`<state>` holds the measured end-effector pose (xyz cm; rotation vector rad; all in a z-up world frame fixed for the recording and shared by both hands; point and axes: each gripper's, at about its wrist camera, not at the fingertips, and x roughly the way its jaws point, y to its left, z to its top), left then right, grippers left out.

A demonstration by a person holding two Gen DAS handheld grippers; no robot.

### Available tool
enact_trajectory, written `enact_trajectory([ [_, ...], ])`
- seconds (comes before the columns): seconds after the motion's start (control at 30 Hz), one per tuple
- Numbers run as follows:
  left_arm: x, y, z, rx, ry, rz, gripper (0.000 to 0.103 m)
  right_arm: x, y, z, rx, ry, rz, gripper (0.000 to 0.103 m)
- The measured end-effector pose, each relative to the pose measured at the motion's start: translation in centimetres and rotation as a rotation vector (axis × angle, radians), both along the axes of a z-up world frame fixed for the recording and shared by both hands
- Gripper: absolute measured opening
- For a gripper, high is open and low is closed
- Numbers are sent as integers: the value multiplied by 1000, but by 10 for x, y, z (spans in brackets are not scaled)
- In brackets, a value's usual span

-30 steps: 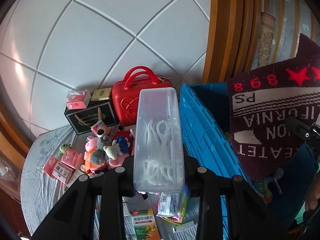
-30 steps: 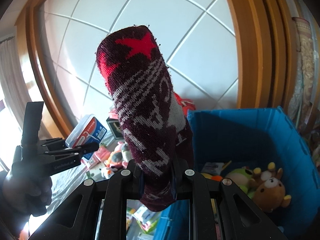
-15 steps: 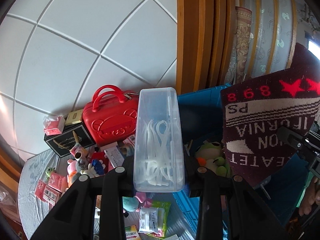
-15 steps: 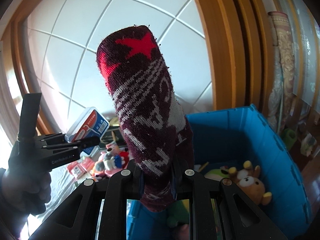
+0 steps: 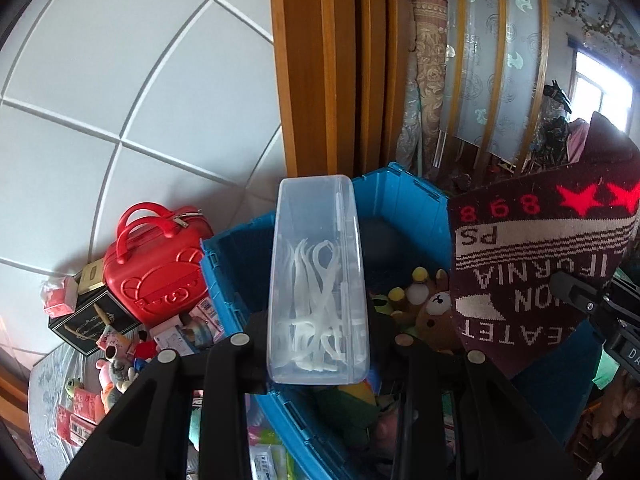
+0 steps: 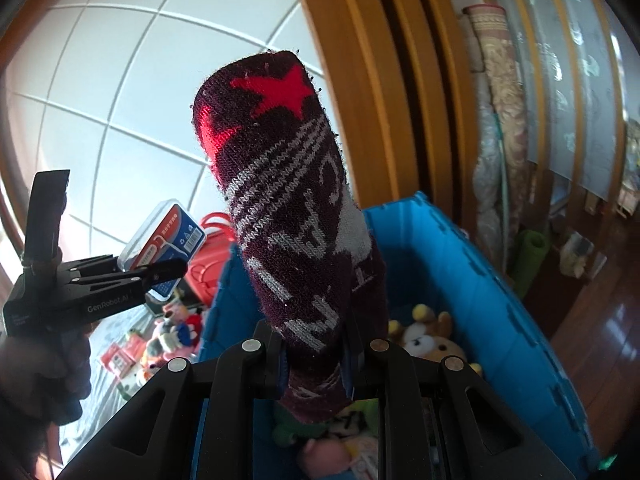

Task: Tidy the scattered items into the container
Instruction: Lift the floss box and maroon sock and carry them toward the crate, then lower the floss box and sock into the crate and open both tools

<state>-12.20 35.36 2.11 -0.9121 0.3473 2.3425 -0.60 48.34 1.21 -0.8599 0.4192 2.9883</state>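
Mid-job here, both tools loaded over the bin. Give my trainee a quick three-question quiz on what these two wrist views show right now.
1. True or false: the left tool is shut on a clear plastic box of white floss picks.
2. What does the right tool hold?
A. a red mini suitcase
B. a dark knitted sock with a red star
C. a plush bear
3. Fill in: inside the blue bin, the brown plush bear lies on the ____ of the bin.

Key
1. True.
2. B: the sock is clamped between the pads and stands up; the red suitcase sits on the table outside the bin.
3. Floor, among other soft toys.
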Motion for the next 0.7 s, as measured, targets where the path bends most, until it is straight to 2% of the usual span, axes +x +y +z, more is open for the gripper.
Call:
enact_trajectory([
  [0.37, -8, 53, -16, -5, -42, -89, 32, 25, 41, -17, -9, -53, -119, 19],
  [0.7, -7, 78, -20, 1, -54, -129, 32, 31, 56, -28, -9, -90, -159, 19],
])
